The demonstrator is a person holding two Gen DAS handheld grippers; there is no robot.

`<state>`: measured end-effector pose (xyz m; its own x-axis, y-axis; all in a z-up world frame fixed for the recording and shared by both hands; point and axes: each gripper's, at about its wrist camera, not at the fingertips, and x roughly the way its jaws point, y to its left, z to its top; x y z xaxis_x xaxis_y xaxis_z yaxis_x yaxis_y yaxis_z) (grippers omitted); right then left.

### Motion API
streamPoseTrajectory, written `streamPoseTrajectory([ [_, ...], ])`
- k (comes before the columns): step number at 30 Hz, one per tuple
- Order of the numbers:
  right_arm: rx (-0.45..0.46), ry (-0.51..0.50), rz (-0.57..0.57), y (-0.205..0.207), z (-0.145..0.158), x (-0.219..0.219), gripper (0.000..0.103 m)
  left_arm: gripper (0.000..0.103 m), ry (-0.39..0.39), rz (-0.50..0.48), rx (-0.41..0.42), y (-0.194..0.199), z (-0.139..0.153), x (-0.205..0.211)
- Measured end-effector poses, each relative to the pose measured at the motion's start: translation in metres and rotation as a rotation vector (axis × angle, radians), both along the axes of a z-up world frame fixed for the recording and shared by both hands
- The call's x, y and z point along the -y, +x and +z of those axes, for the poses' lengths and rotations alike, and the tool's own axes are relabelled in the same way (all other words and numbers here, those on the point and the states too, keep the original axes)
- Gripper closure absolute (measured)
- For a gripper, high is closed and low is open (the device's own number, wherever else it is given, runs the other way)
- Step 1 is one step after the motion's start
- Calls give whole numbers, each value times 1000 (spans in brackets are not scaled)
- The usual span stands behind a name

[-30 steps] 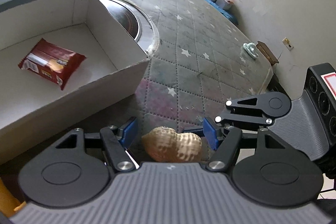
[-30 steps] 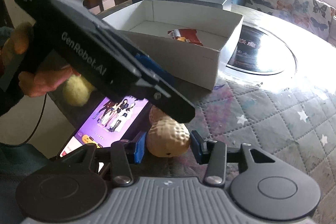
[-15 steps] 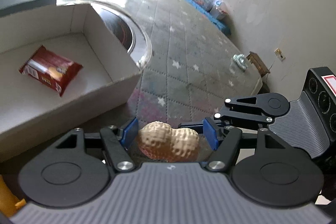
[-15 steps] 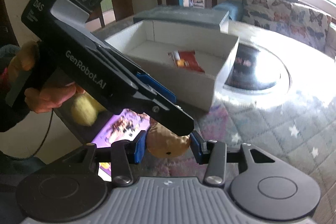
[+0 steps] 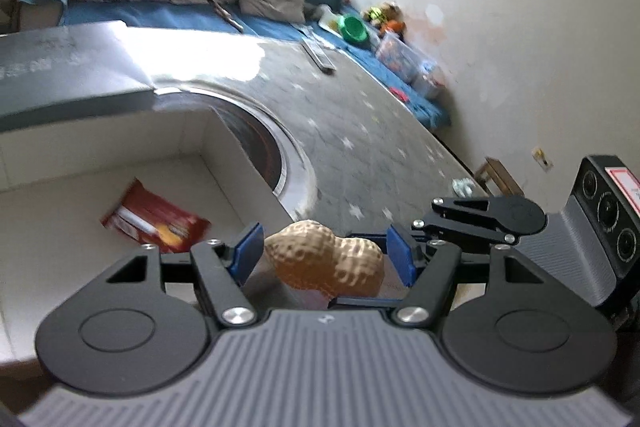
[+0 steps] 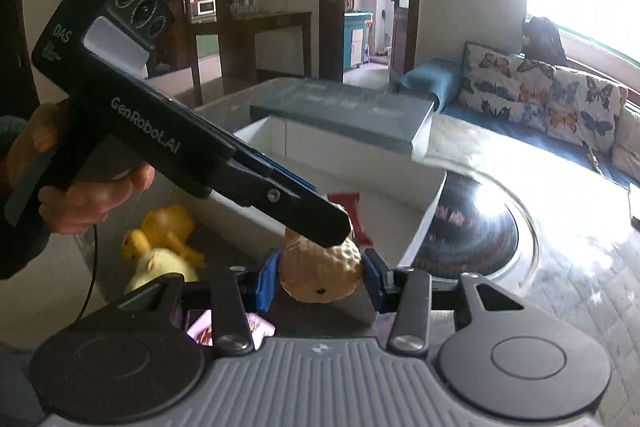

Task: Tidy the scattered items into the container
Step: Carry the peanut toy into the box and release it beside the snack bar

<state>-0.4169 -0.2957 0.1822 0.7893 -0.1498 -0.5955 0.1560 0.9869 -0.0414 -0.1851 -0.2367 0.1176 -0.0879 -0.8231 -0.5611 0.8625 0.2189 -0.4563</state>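
A tan peanut-shaped toy hangs in the air by the near corner of the white cardboard box. My left gripper is shut on it lengthwise, a blue pad at each end. My right gripper is shut across one bulb of the peanut toy, coming in from the right. A red snack packet lies flat on the box floor. In the right wrist view the left gripper's black fingers cover the toy's top, and a hand holds its grip.
The box's grey lid lies behind it. A dark glass turntable sits in the middle of the star-patterned tablecloth, with a remote at the far edge. A yellow plush duck and a lit screen are below left.
Both grippers have lifted the peanut toy off the tablecloth and carried it up and left toward the box. Their jaw widths look unchanged.
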Motion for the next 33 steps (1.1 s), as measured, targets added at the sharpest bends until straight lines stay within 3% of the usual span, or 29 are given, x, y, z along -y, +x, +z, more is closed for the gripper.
streamPoseTrajectory([
  [14,-52,35,30,78,-24,20,58,36,23,112,-27,63,-13,4],
  [33,-145,139,-27,105,-53,57,58,36,90,139,-44,78,-38,11],
])
